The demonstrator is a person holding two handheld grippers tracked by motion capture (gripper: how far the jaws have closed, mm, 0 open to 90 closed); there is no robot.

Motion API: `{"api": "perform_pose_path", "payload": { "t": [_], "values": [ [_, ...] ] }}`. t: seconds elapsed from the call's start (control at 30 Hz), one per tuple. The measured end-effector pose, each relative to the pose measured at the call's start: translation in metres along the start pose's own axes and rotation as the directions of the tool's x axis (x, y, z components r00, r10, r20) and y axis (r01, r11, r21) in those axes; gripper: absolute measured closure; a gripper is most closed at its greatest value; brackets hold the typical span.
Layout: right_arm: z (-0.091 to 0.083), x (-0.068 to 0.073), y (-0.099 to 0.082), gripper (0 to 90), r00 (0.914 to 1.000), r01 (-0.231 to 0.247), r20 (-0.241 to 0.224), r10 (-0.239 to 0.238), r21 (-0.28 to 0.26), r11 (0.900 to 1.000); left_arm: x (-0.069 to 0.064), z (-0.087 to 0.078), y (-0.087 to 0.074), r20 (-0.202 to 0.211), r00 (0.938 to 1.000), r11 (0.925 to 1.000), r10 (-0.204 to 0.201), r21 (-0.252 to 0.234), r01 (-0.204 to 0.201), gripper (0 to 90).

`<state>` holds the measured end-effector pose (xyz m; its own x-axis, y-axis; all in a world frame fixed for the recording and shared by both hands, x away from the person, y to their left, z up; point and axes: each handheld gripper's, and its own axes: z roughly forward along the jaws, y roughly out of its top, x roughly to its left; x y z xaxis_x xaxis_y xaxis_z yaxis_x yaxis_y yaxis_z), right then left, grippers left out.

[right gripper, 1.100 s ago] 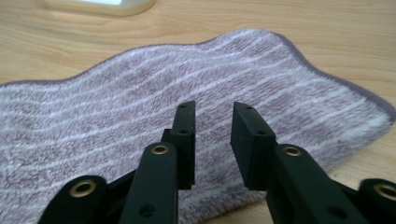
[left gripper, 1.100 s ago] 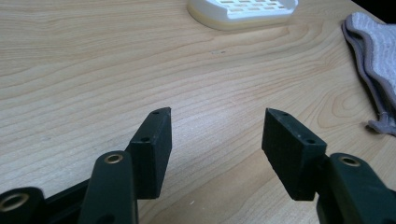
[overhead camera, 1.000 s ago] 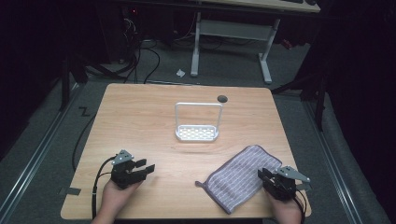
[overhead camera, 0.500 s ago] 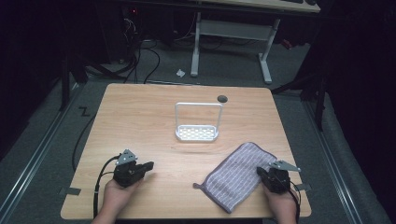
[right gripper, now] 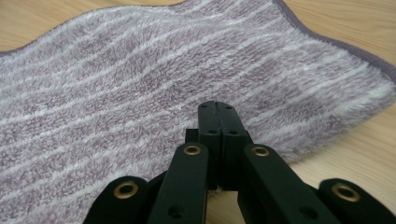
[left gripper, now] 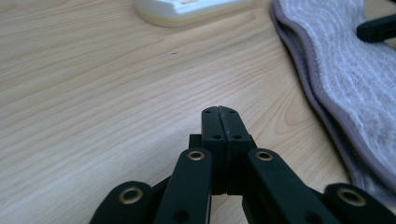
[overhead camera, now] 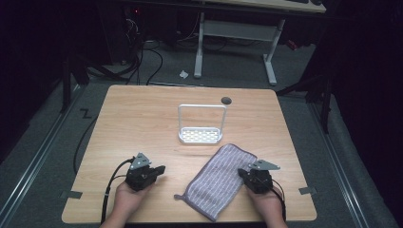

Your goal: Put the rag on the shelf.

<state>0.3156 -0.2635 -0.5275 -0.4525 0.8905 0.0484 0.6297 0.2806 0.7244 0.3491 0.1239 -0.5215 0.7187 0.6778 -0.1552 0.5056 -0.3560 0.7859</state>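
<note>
- Nearest the desk's (overhead camera: 142, 118) front edge, the left gripper (overhead camera: 160, 169) sits in the person's left hand (overhead camera: 126, 199), its fingers (left gripper: 212, 126) pressed fully together with nothing between them, over bare wood.
- The right gripper (overhead camera: 242, 174) has its fingers (right gripper: 210, 121) equally closed and empty, their tips over the right edge of the striped purple towel (overhead camera: 218, 180).
- The towel lies flat, diagonally, at the front right.
- Behind it, near the middle, stands a white rack (overhead camera: 201, 135), just beyond the towel's far corner.
</note>
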Motion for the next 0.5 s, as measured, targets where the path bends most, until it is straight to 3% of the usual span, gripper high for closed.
{"api": "perform_pose_path", "payload": {
  "t": [0.17,0.37,0.5],
  "values": [
    [0.009,0.022,0.006,90.0,0.9974,0.052,-0.051,-0.052,-0.003,0.9987,-0.023,0.027,0.025,0.058,0.9947,0.9957,0.085,0.032,-0.087,89.9],
    [0.019,0.046,0.012,90.0,0.9894,0.102,-0.102,-0.103,-0.008,0.9947,-0.042,0.047,0.031,0.124,0.9883,0.9942,0.088,0.051,-0.095,89.9],
    [0.025,0.056,0.017,90.0,0.9836,0.133,-0.121,-0.134,-0.013,0.9910,-0.044,0.047,0.023,0.121,0.9875,0.9888,0.101,0.098,-0.113,89.9]
  ]
}}
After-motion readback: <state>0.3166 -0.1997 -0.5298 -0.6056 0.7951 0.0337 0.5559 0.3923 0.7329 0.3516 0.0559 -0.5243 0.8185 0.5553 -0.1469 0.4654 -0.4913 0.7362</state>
